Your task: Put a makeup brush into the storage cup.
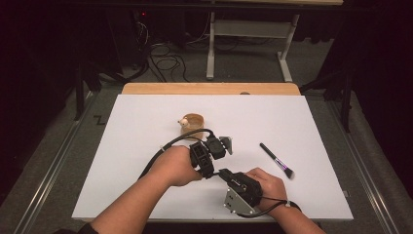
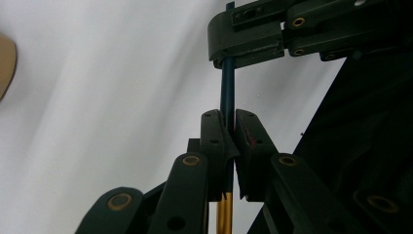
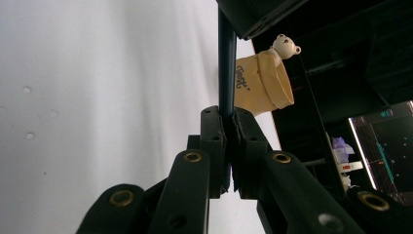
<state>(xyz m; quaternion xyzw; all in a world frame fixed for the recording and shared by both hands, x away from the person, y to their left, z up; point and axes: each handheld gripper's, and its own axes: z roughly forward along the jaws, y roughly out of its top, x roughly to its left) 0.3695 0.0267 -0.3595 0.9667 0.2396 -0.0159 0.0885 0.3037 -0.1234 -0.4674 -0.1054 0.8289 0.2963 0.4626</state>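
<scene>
Near the front edge of the white table (image 1: 146, 122), a thin dark-blue stick with a gold end (image 2: 227, 97) is being held by both grippers at once. The left gripper (image 2: 229, 127) is clamped shut on the blue shaft, with the gold part seen just below its jaws. The right gripper (image 3: 228, 124) is closed on the same stick further along. From above, the two grippers meet just near of the table's middle, left gripper at (image 1: 208, 155) and right at (image 1: 229, 176). What the stick actually is can't be made out for sure, probably a pencil or a brush handle.

This looks like a handover or a pull-apart. To do it well, the stick should be kept straight between the two grips, and only one jaw pair loosened at a time, so nothing gets dropped or bent. Twisting should be avoided, since the shaft is thin.

A tan pot with a little bear on its rim (image 1: 191, 122) is standing just beyond the grippers, close enough to be knocked if the stick is swung far. A makeup brush (image 1: 276, 160) is lying off to the right, well apart, so it isn't in the way.
</scene>
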